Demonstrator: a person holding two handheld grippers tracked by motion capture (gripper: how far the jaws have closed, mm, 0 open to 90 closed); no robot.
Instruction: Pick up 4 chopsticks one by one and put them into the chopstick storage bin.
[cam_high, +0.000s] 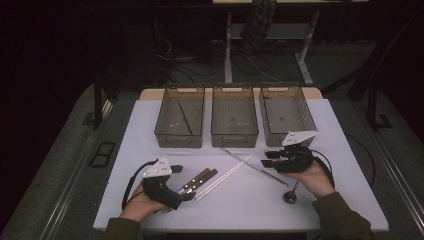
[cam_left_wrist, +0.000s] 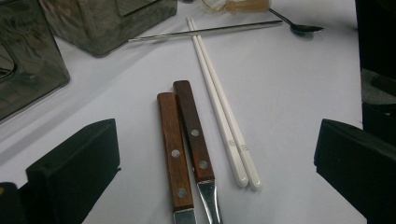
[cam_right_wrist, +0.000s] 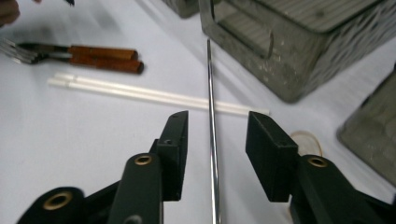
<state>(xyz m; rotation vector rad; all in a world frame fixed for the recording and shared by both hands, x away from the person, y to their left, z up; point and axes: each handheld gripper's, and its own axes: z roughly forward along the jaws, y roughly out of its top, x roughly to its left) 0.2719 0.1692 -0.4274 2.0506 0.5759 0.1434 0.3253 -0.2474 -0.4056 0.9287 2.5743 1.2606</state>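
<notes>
The right tool (cam_right_wrist: 214, 140) has its jaws apart with the metal chopstick (cam_right_wrist: 209, 93) running straight up the gap between them, lying flat on the white surface (cam_right_wrist: 84, 140), so it looks lined up for a grab but nothing is pinched yet. My worry: that stick is thin, shiny and round, so if the jaws close a bit high or off centre it'll probably roll or squirt out sideways, and since its far end crosses the white chopsticks (cam_right_wrist: 140, 93) just ahead of the jaws, lifting it could drag or knock those. The bin (cam_right_wrist: 299, 51) sits close past the tip too, so a swing could clip its wall. The left tool (cam_left_wrist: 215, 158) is also wide open, with two wooden handles (cam_left_wrist: 182, 140) lying side by side between its jaws, steel ends toward the camera. They touch each other, so closing there likely catches both, or pushes one away. From above, the stick shows as a thin grey line (cam_high: 260, 170) just left of the right tool.
</notes>
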